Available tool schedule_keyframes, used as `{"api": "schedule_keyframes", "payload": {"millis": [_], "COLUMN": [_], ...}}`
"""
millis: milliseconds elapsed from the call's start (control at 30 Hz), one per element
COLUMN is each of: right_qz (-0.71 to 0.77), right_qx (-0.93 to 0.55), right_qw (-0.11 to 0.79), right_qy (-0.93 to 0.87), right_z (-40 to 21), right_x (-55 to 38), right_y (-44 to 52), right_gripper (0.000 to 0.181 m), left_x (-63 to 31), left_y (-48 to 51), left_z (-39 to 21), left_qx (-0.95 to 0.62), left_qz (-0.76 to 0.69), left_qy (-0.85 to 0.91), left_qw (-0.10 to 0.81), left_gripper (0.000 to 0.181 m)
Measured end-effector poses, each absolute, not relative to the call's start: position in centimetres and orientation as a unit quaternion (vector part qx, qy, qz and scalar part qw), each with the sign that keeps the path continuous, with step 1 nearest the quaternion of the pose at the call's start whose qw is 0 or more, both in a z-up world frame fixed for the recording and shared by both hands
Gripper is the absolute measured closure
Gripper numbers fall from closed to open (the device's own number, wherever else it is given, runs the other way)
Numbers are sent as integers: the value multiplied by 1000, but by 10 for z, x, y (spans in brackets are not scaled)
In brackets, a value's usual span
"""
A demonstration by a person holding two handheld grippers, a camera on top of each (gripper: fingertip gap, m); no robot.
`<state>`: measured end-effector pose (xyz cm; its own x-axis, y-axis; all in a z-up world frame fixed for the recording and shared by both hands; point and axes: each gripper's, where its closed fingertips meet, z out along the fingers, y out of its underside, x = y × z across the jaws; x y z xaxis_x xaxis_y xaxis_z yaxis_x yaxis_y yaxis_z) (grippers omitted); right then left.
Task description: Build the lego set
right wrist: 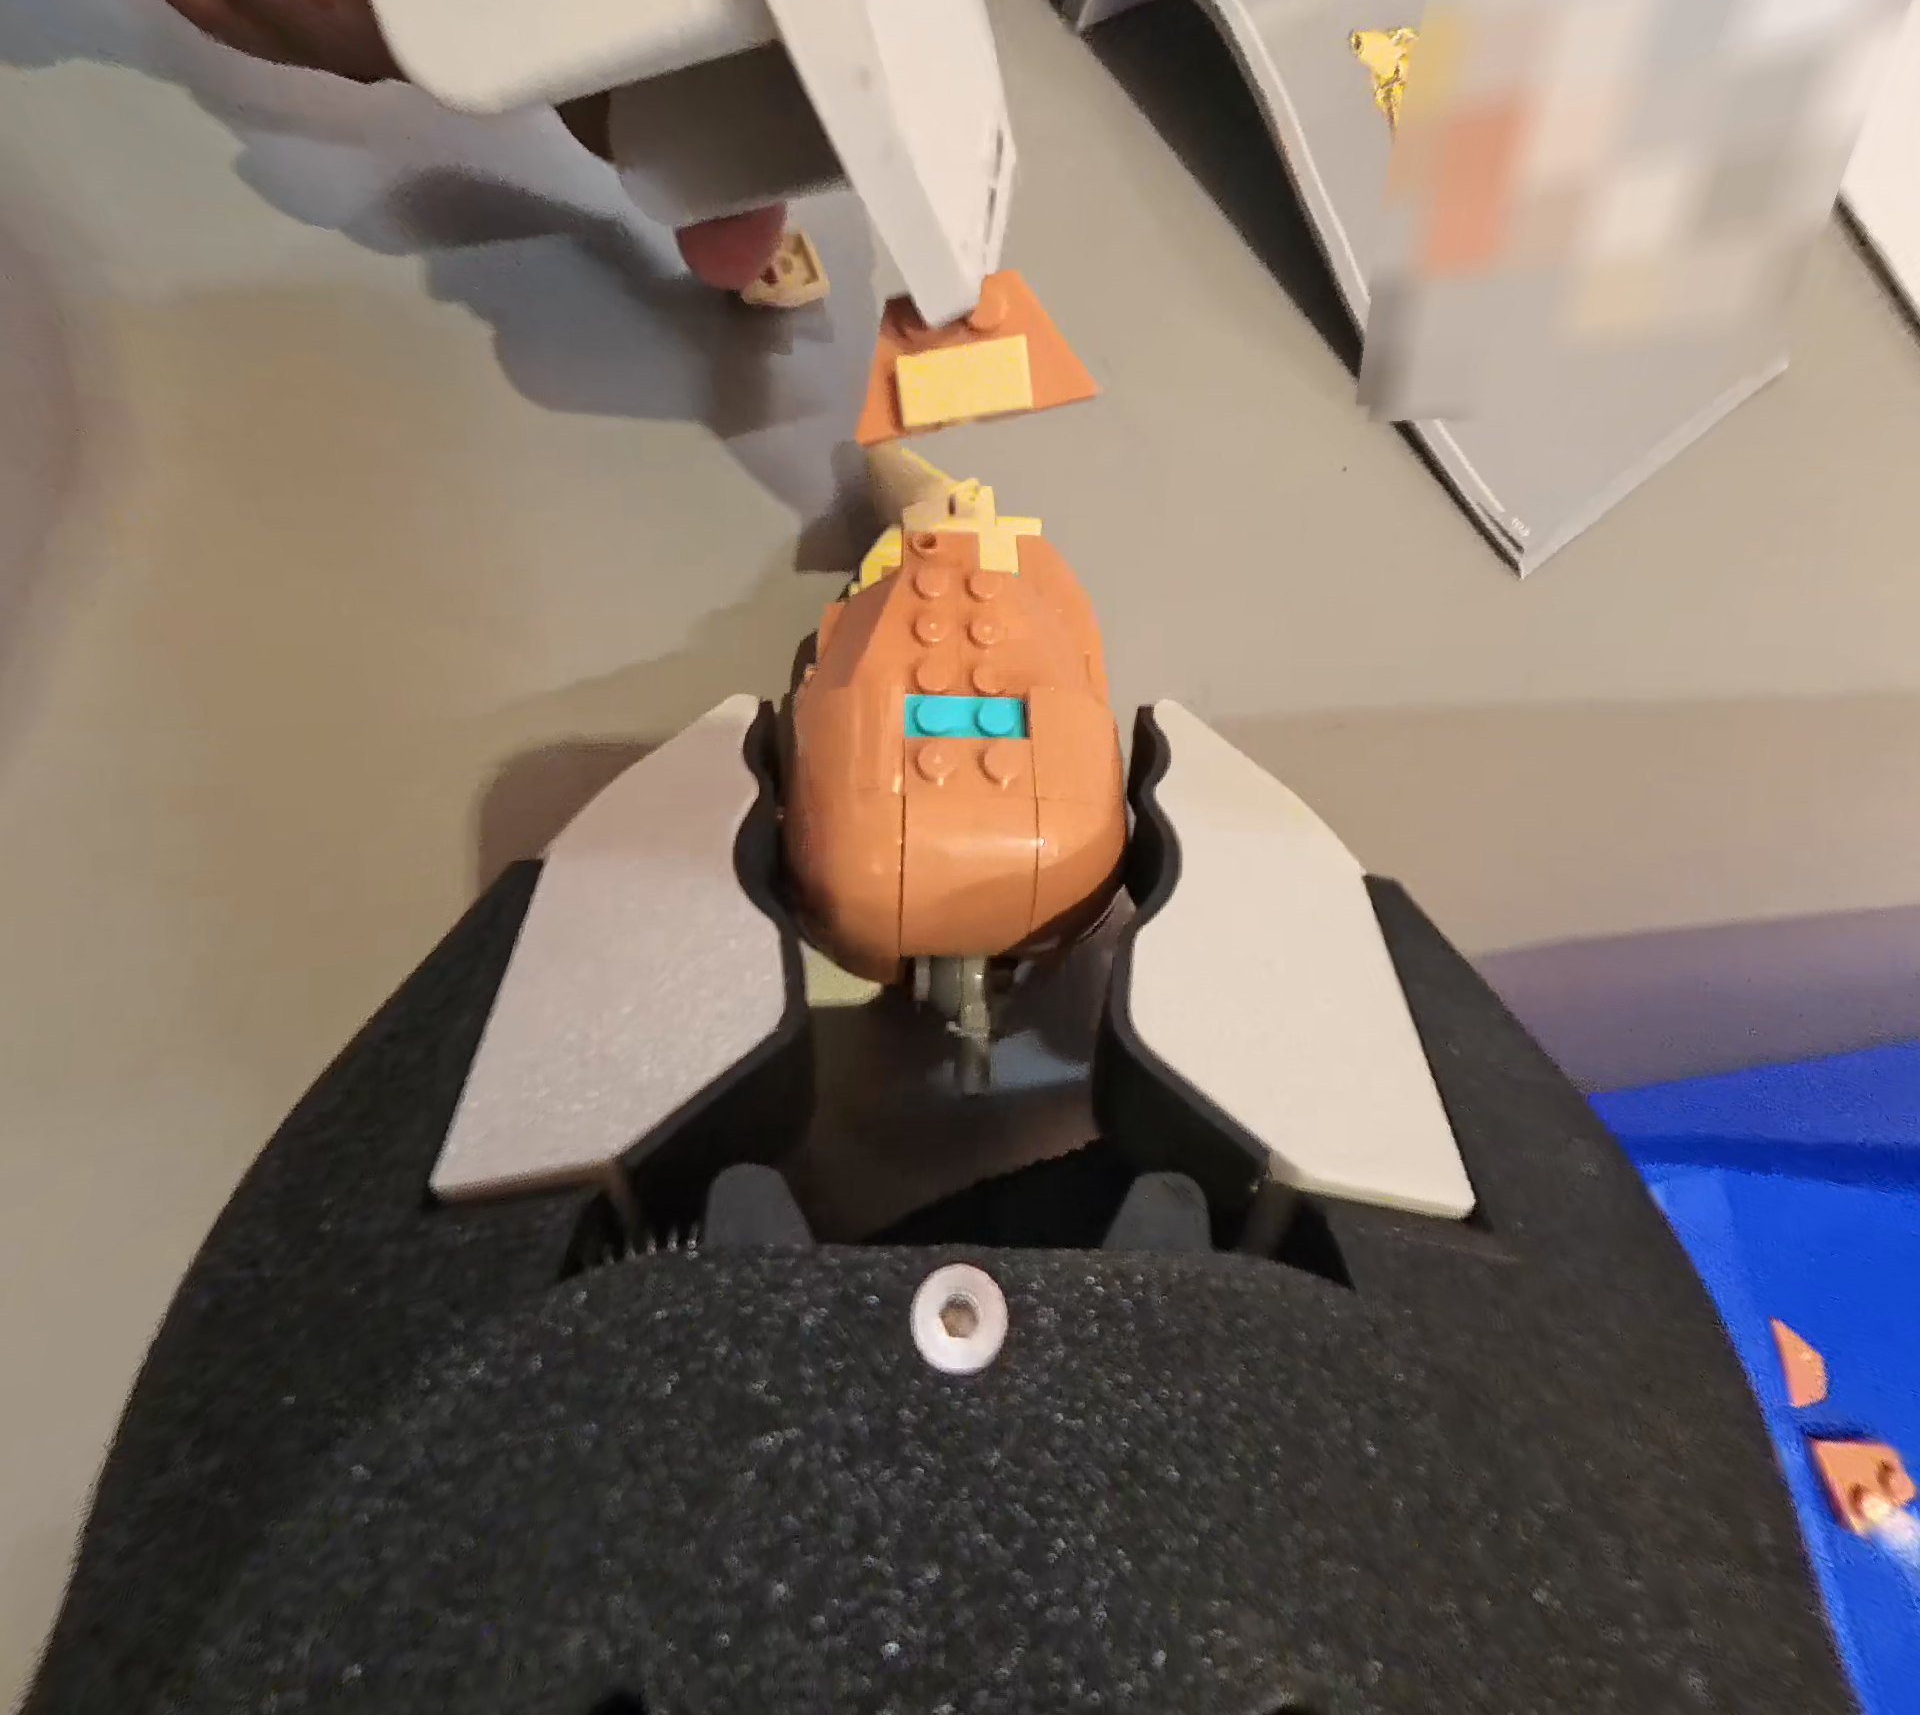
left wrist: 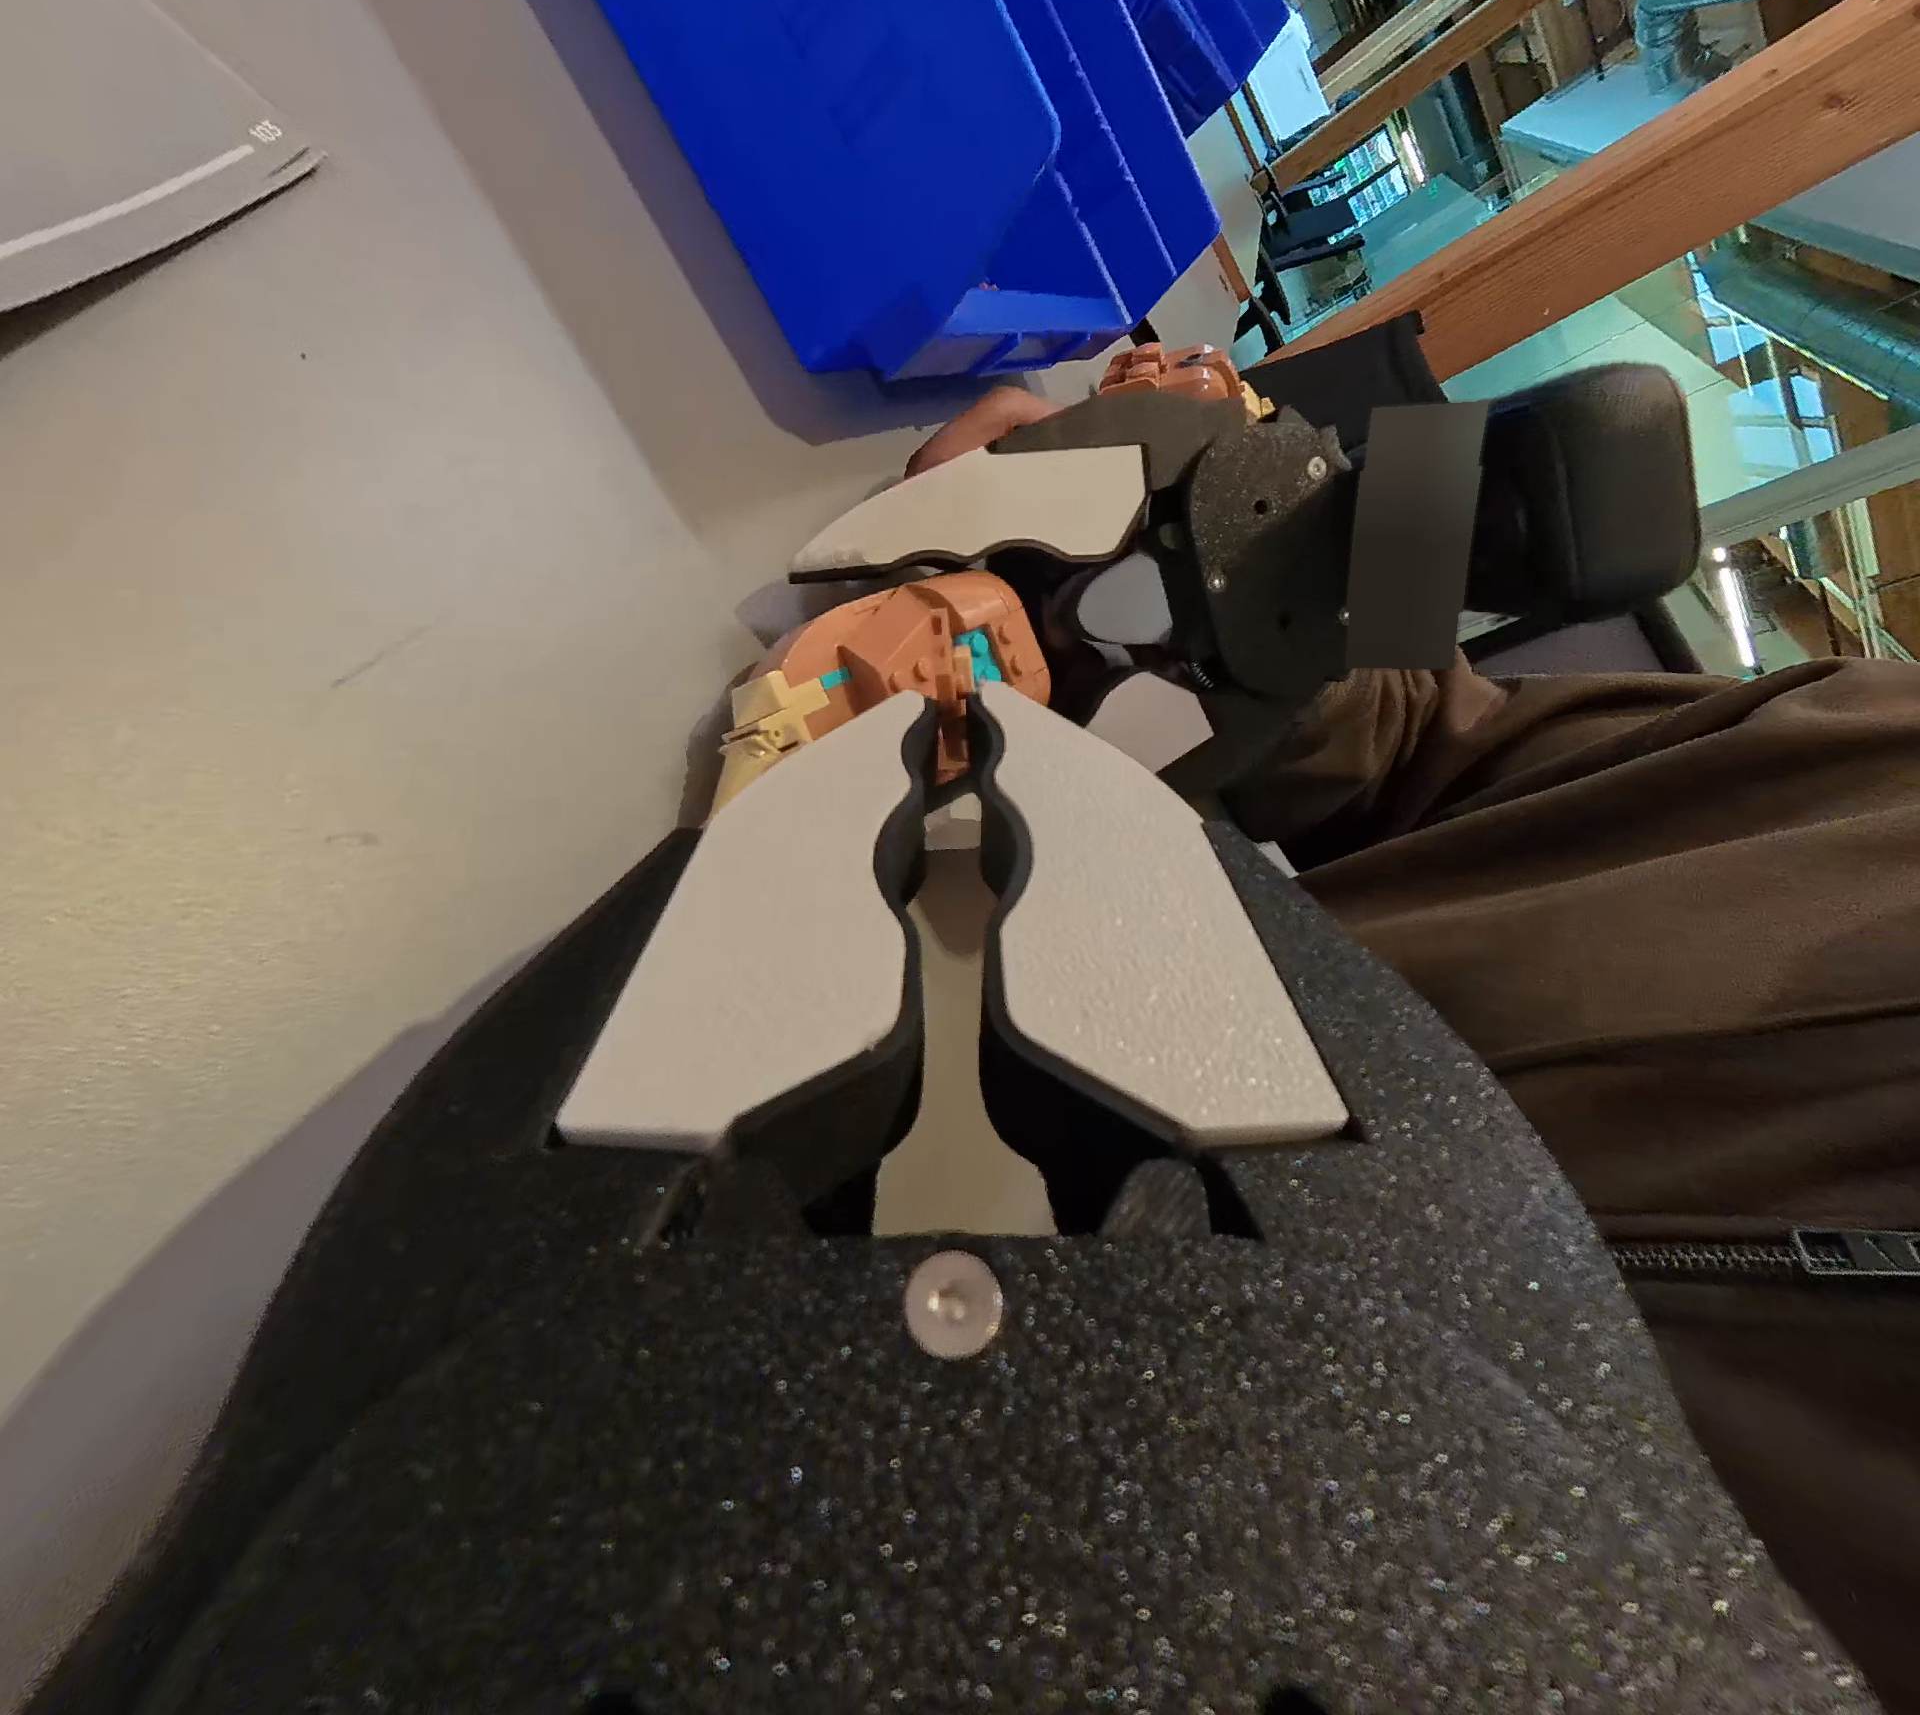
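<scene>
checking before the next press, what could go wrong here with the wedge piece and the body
The left gripper pinches the orange wedge piece only by one edge, so it may twist or drop when pressed on. The right gripper clamps the rounded orange body on curved sides, so a downward push could make it slip or rotate.

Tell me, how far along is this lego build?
Partly done. A rounded brown body with a teal brick is already assembled and sits clamped in the right gripper. In hand: the left gripper pinches a small brown wedge plate just beyond it, not yet attached. Left: loose pieces wait in the blue bin, and a tan piece lies on the table.
</scene>
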<state>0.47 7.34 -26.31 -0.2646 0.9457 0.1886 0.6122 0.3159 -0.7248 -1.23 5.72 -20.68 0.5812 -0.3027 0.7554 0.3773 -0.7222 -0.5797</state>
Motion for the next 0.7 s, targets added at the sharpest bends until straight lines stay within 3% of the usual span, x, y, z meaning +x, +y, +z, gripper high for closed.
{"api": "schedule_keyframes", "payload": {"millis": [367,700], "right_qz": [214,190], "right_qx": [-536,-545], "right_qw": [258,253], "right_qy": [-775,-777], "right_z": [-264,-266], "right_x": [14,13], "right_y": [74,75], "right_gripper": [111,118], "left_x": [-13,-11], "left_y": [54,58], "left_z": [-210,-216], "left_qx": [-812,-814], "left_qz": [-449,-458], "left_qy": [-20,-39], "left_qw": [373,354], "left_gripper": [176,176]}}
